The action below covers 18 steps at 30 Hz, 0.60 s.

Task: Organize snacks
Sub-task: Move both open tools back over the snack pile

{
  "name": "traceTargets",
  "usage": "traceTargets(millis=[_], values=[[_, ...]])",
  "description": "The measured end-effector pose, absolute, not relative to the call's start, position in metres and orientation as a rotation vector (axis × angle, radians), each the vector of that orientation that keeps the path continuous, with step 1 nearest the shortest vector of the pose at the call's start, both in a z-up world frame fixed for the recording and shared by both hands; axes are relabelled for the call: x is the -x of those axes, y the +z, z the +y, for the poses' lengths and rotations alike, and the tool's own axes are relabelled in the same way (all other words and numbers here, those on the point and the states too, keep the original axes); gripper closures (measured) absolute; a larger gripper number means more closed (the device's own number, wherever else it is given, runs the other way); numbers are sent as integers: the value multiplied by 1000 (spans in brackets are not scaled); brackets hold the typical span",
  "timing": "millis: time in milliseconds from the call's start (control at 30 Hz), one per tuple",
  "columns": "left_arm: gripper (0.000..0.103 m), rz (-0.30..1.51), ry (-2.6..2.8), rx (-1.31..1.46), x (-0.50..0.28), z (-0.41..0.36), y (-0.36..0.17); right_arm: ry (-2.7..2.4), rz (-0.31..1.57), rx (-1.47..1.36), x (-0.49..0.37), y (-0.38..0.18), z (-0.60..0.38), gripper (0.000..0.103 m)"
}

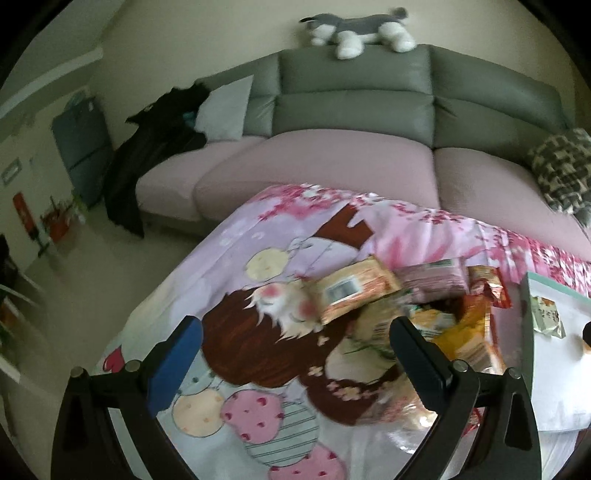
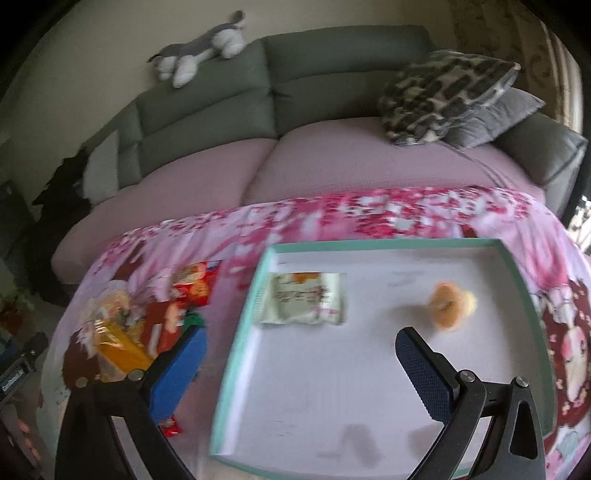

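Note:
A pile of snack packets (image 1: 424,306) lies on the pink cartoon cloth, seen to the right in the left wrist view and as a pile of snack packets (image 2: 147,321) at the left in the right wrist view. A white tray with a mint rim (image 2: 388,245) holds a pale green packet (image 2: 306,299) and a small orange snack (image 2: 450,302). My left gripper (image 1: 295,339) is open above the cloth, left of the pile, holding nothing. My right gripper (image 2: 299,350) is open over the tray's near left part, empty.
A sofa (image 1: 351,158) with pink seats and grey backs runs behind the table. On it lie a plush dog (image 1: 362,29), a patterned cushion (image 2: 443,96) and dark clothing (image 1: 147,155). The tray's corner (image 1: 532,295) shows at the right of the left wrist view.

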State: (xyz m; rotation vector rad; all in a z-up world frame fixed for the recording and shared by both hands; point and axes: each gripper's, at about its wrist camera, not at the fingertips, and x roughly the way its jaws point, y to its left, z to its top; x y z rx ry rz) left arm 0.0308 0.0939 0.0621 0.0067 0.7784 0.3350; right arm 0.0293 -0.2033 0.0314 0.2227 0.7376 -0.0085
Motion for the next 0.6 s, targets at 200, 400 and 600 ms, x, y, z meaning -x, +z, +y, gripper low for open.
traceTargets(millis=[200, 400, 600], values=[[2, 825, 285, 79, -25, 114, 50, 109, 742, -236, -32, 31, -169, 0], [2, 887, 240, 121, -25, 120, 32, 138, 783, -228, -31, 24, -146, 0], [2, 934, 209, 142, -28, 118, 17, 195, 818, -147, -28, 14, -119, 0]])
